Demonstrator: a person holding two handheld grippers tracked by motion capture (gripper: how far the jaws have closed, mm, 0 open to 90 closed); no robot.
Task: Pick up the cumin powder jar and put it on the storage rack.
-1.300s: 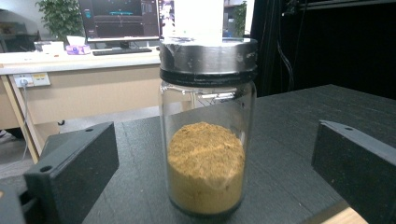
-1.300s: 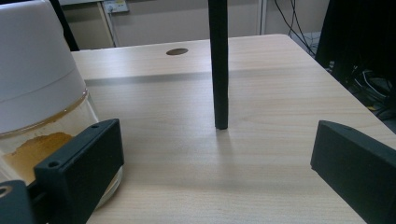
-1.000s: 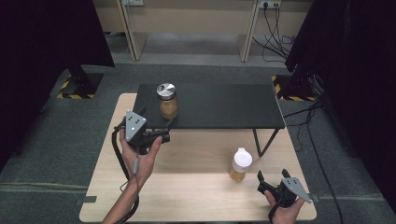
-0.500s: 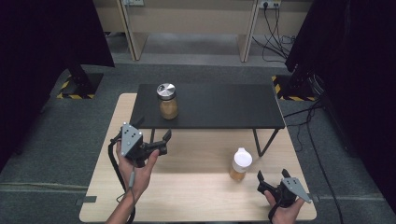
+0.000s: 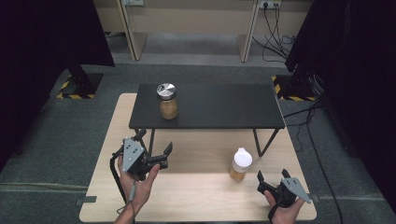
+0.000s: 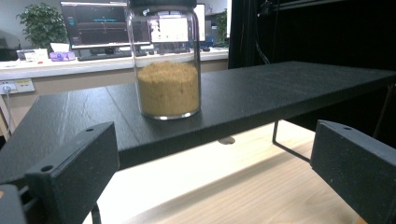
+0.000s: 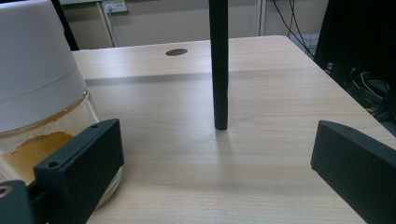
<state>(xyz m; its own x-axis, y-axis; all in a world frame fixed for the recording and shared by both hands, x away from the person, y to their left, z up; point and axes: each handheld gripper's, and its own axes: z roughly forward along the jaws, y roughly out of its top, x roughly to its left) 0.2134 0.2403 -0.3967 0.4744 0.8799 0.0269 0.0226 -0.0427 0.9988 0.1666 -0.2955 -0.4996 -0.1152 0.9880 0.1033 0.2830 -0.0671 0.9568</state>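
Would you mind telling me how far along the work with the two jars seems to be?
Looks done: the metal-lidded jar stands on the black shelf. In hand: nothing; the left gripper and right gripper are open and empty. Probably left: the white-lidded jar stands on the wooden table, beside the right gripper.

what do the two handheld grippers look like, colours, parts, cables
Both are black. The left gripper carries a grey three-cornered plate with dark dots on top, and a black cable loops down beside the forearm. The right gripper has the same grey plate and a black cable. In the gripper views the fingers are blocky matte-black slabs with small screw holes. The forearms are bare, with no sleeves in view.
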